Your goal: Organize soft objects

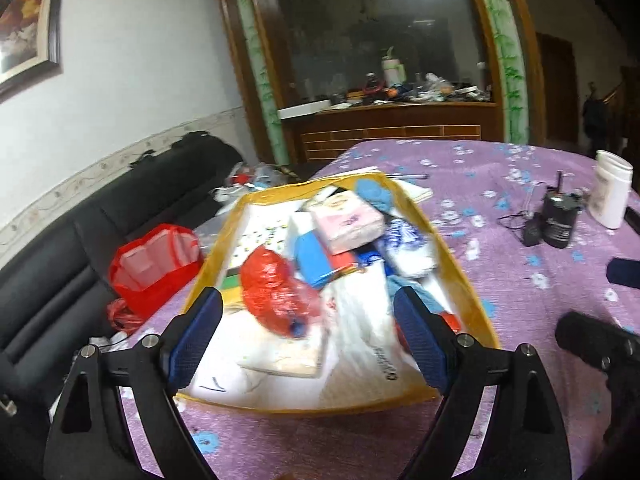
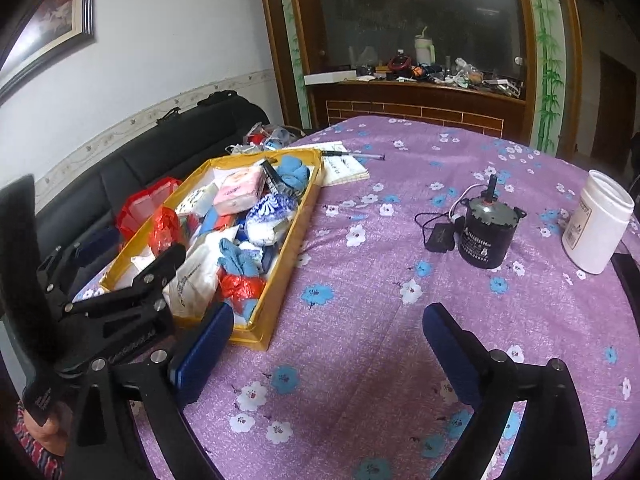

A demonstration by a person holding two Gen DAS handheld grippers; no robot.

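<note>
- Left gripper (image 1: 308,340) spread wide, empty, over yellow tray (image 1: 472,296), frame centre.
- Right gripper (image 2: 328,348) wide, empty, above the tablecloth (image 2: 360,280).
- Red plastic bag (image 1: 276,292): light, crinkly, slippery; pinch a bunched fold.

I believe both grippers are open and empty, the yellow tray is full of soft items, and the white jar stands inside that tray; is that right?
Not quite: the white jar stands on the purple tablecloth, well clear of the yellow tray, as the right wrist view shows. The rest holds: the left gripper and right gripper are open and empty.
</note>
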